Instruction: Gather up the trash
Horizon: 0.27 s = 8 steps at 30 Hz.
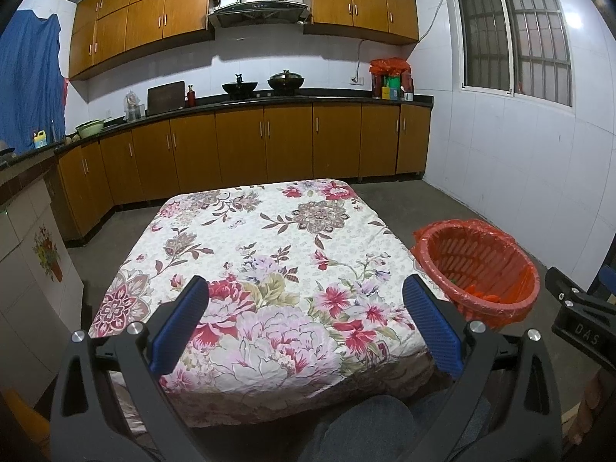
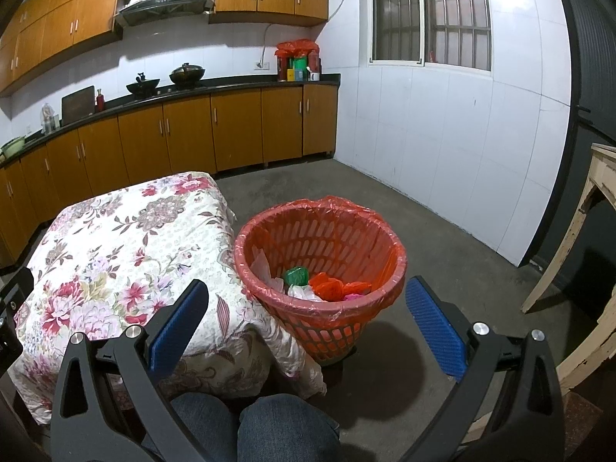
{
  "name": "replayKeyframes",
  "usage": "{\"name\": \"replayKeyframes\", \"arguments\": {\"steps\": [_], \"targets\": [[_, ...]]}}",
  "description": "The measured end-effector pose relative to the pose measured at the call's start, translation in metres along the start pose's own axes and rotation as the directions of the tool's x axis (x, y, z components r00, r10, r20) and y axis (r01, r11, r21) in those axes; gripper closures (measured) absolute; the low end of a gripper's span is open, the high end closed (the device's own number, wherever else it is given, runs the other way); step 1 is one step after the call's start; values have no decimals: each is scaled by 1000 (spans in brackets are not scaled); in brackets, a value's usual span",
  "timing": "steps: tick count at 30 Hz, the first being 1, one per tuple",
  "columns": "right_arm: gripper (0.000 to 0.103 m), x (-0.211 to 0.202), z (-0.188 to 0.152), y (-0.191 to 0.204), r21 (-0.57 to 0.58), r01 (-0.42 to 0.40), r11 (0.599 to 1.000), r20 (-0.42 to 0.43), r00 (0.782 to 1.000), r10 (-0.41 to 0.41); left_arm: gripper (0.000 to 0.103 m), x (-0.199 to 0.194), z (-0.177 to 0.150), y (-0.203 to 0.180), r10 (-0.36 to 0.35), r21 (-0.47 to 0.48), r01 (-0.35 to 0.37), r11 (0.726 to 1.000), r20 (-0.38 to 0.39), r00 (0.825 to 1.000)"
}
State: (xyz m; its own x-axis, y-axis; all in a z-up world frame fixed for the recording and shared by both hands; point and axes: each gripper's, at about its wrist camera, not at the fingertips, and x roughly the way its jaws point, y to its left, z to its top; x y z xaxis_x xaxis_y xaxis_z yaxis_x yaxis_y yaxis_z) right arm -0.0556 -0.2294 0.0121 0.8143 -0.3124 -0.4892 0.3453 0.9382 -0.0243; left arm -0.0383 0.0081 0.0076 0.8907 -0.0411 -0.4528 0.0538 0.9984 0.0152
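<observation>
A red slatted wastebasket point(image 2: 323, 254) lined with a red plastic bag stands on the floor at the right of a low table with a floral cloth point(image 1: 269, 254). Inside it lie crumpled bits of trash: a green piece point(image 2: 295, 275), an orange-red wad point(image 2: 328, 287), white plastic point(image 2: 304, 293) and a pink scrap. My left gripper point(image 1: 306, 319) hangs open above the near part of the cloth, nothing between its blue pads point(image 1: 181, 323). My right gripper point(image 2: 308, 323) is open too, hovering in front of the basket. The basket point(image 1: 481, 265) also shows in the left wrist view.
Wooden kitchen cabinets point(image 1: 238, 150) with a dark counter run along the far wall and the left side. A white tiled wall point(image 2: 442, 146) closes the right. A pale wooden frame point(image 2: 577, 246) leans at the far right. A person's knees in jeans point(image 2: 269, 427) sit below the grippers.
</observation>
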Motion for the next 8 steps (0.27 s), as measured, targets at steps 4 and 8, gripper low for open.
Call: {"name": "replayKeyframes", "arguments": {"steps": [4,8], "targets": [[2,-3,-5,0,3,-2,1000,-4,1000,2,4,2,2,1,-2,-1,2,1000,-5,1000],[2,-2,-7,0,2,-1,1000,-4,1000,1,4,2,3,2,-5,-2,5,1000,-9,1000]]}}
